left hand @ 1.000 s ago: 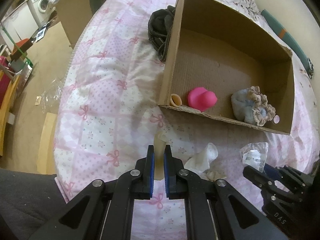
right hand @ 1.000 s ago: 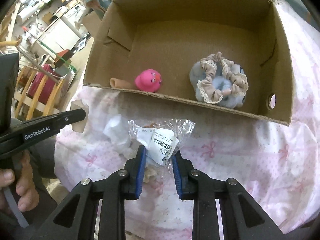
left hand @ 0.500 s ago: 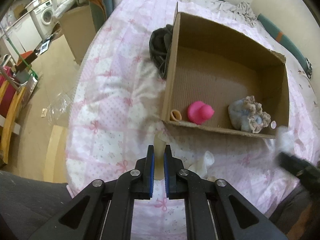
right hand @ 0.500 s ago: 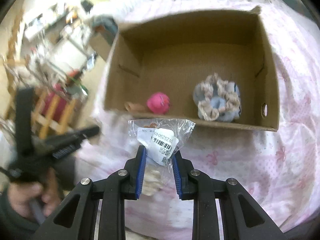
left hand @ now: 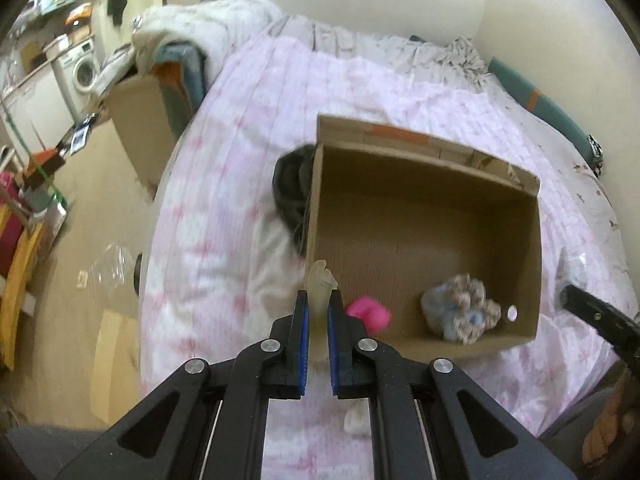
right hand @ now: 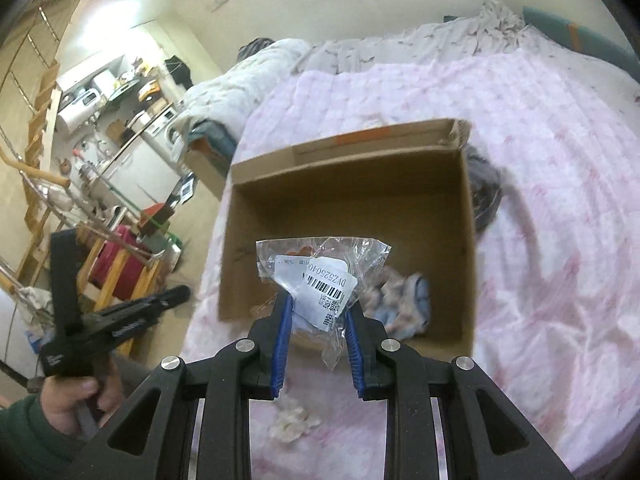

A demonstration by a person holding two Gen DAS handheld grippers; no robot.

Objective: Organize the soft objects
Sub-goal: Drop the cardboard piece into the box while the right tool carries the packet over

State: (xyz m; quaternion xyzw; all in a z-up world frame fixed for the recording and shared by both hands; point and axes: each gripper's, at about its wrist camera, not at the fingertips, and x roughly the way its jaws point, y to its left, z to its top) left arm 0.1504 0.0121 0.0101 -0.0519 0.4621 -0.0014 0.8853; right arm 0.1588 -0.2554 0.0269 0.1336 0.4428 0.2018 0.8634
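Note:
An open cardboard box (left hand: 420,216) (right hand: 348,216) lies on the pink quilted bed. Inside it are a pink soft toy (left hand: 368,316) and a blue and beige frilly scrunchie (left hand: 460,312) (right hand: 404,300). My left gripper (left hand: 319,304) is shut on a small pale yellowish soft piece (left hand: 320,284), held above the box's near left corner. My right gripper (right hand: 318,308) is shut on a clear plastic bag with a barcode label (right hand: 324,276), held above the box's near edge. A small whitish soft item (left hand: 356,424) (right hand: 292,420) lies on the quilt below the grippers.
A dark cloth bundle (left hand: 290,196) (right hand: 484,196) lies against the box's side. The bed's edge drops to the floor at the left (left hand: 100,240), where another cardboard box (left hand: 144,120) stands. Pillows and bedding (left hand: 380,48) lie at the far end.
Both grippers have risen high above the bed with their loads, so the box looks smaller. The right gripper has swung round to the box's other side.

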